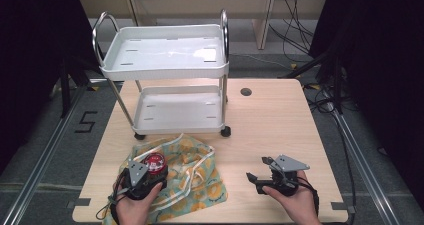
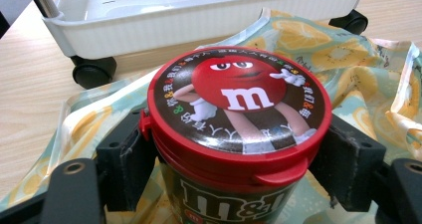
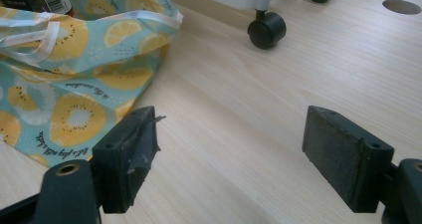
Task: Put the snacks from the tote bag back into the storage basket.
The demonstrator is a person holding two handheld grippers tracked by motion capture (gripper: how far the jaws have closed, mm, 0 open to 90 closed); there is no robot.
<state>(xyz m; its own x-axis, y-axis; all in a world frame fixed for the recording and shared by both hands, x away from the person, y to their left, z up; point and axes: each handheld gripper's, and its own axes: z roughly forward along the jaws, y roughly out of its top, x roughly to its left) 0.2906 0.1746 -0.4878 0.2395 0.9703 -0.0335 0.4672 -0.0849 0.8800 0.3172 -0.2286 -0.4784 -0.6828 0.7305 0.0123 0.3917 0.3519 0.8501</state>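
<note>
The candy jar (image 2: pixel 239 134) with the red lid stands upright over the fruit-print bag (image 1: pixel 192 177), near the front left of the table (image 1: pixel 270 120). The left gripper (image 1: pixel 145 172) is squeezing it: one black jaw presses on each side of the jar just under the lid. A hand (image 1: pixel 132 205) holds that gripper from below. The bag is blue-green with yellow lemon and kiwi slices on it, and it lies crumpled and flat on the wood. Just behind the bag stands a small white cart (image 1: pixel 165 60) with two trays and black wheels. Off to the right, well apart from the jar, the right gripper (image 1: pixel 260 169) hangs low over bare wood with its jaws spread wide and nothing between them.
</note>
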